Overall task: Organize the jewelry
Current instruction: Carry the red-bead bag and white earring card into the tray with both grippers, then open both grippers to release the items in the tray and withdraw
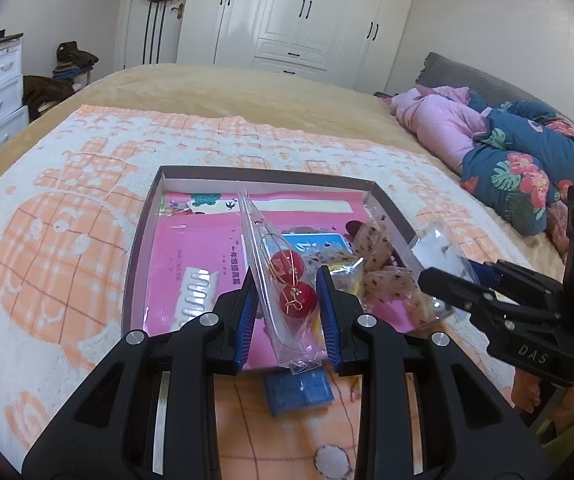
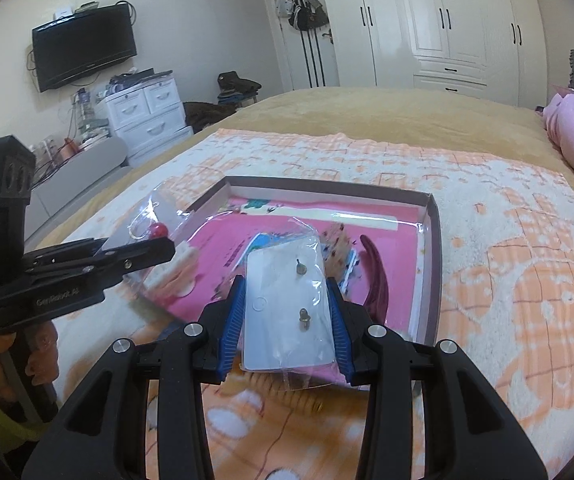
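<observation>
We take the shallow cardboard box on the orange-and-white towel as our landmark. Its floor is covered by a pink booklet printed with Chinese characters too small for us to read.

Above the box's near edge our left gripper is clenched on a clear plastic bag of red ball earrings. The bag stands edge-up between the blue pads, the two red balls on gold hooks sitting low in it. Just right of that, over the box's near right corner, our right gripper grasps a second clear bag holding a white card with stud earrings, the jaws part-way apart on the card's edges.

We judge both packets very light. The film is slick and limp, so a pinch on loose film could slide. The card is stiff and gives the surer hold at its long edges. The red balls look hard, their thin hooks easy to bend, so we would grip the bag below or beside them, never across the wires.

Readable writing: "DAS" on the right gripper's body in the left view, "GenRobot.AI" on the left gripper's body in the right view.
</observation>
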The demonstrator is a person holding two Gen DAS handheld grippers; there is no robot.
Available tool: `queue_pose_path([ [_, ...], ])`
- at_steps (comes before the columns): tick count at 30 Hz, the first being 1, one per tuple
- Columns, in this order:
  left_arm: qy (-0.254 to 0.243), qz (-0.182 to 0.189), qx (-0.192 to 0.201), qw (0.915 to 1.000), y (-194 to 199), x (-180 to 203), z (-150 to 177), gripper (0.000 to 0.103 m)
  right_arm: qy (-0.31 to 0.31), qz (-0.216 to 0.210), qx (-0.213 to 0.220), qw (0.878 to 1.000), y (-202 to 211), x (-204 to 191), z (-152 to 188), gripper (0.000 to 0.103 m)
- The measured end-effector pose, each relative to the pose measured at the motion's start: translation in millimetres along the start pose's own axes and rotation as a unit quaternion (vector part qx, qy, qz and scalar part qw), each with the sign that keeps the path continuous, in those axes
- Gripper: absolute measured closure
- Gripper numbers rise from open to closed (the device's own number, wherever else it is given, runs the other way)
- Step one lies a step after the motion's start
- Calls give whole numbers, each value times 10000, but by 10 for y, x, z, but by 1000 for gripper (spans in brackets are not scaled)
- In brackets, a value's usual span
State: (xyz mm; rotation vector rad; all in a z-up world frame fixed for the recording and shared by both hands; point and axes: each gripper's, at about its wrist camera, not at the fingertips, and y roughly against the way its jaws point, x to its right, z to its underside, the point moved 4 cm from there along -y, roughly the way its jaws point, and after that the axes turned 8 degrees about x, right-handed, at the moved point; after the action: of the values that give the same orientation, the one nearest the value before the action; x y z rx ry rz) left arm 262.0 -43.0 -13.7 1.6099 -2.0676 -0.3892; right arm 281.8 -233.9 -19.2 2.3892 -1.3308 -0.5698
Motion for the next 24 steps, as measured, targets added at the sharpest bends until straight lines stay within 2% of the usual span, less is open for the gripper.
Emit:
queue_pose_path([
  [9, -65, -134, -169, 9997, -275, -41, -21, 81, -62, 201, -135, 9997, -339, 191, -92, 65],
  [24, -87, -211, -435, 9988, -609, -92, 83, 81, -157, 472, -390, 9980, -729, 354, 0, 62],
])
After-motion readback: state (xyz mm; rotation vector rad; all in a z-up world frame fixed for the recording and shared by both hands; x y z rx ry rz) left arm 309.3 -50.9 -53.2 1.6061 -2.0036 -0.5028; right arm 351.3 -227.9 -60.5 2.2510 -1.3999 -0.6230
